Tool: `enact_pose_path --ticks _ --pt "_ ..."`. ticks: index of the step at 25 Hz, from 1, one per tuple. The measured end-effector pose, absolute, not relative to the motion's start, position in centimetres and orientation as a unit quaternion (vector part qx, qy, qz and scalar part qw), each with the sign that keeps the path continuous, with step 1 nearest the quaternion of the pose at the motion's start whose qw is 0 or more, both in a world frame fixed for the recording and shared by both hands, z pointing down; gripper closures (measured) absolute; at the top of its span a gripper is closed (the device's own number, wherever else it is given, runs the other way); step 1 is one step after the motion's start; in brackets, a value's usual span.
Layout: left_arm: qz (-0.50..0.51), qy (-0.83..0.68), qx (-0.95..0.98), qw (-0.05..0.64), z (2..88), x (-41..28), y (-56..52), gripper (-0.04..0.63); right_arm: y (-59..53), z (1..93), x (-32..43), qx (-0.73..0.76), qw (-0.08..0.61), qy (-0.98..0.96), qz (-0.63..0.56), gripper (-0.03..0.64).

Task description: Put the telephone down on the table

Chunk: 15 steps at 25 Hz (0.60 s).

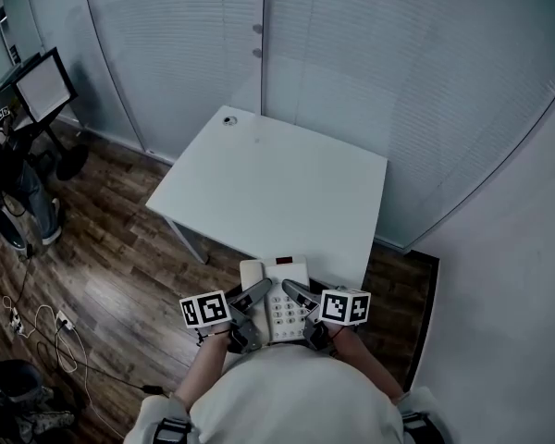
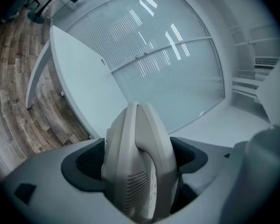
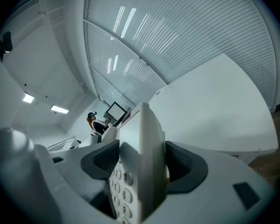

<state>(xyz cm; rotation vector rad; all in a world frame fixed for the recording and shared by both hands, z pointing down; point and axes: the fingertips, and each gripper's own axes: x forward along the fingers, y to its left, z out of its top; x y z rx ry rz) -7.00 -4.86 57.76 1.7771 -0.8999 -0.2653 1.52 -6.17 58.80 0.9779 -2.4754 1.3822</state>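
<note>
We carry the telephone (image 1: 279, 311) in the air by the tabletop (image 1: 277, 178) near edge. The left tongs (image 1: 257, 291) are clamped on its handset side and the right tongs (image 1: 292, 290) on its keypad side. These 2 grips, we judge, keep it level for setting down.

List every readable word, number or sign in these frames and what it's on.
"2", "3", "5", "6", "8", "9": keypad keys of the telephone, right gripper view.
Head view: the same keys are too small to read.
No other readable text.
</note>
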Motion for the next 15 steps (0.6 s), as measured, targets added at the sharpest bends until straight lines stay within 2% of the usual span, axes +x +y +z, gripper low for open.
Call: enact_pose_path --ticks 15 --pt "-0.097 -0.364 0.752 0.541 58.7 -11.5 -12.9 0.183 -13.8 59.6 -3.1 0.336 0.059 -0.814 0.471 0.305"
